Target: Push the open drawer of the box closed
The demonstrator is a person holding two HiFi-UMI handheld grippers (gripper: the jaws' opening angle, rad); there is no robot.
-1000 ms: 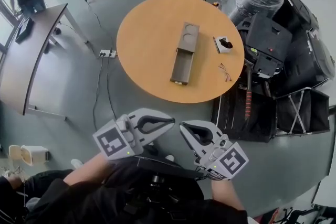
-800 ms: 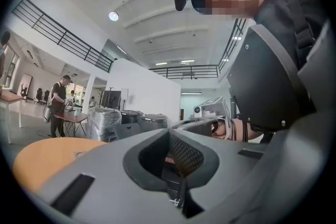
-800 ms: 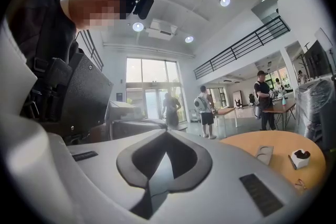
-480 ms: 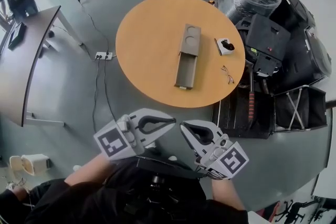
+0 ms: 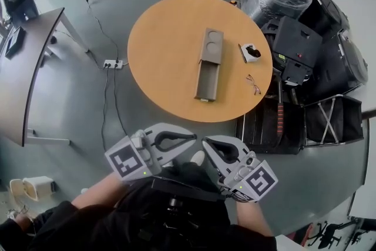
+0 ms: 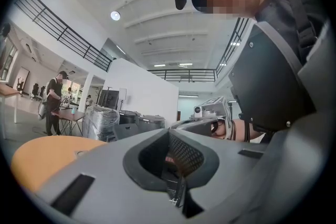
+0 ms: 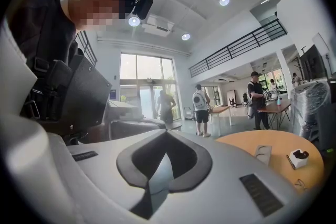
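A long grey box (image 5: 210,47) lies near the middle of the round wooden table (image 5: 158,50). Its drawer (image 5: 207,82) is pulled out toward me and looks empty. Both grippers hang low near my body, well short of the table's near edge. My left gripper (image 5: 191,137) is shut, its tips pointing right. My right gripper (image 5: 205,144) is shut too, its tips pointing left, so the two nearly face each other. The right gripper view shows the box (image 7: 262,153) small on the table beyond the shut jaws. The left gripper view shows only a strip of the table (image 6: 47,155).
A small white holder (image 5: 251,51) and a pair of glasses (image 5: 252,84) lie on the table right of the box. Black cases and crates (image 5: 305,62) stand at the right. A power strip (image 5: 113,64) with cables lies on the floor at the left. People stand far behind.
The table and box have drifted slightly left and nearer in the head view. A shoe tip now shows between the grippers. Both grippers keep their pose.
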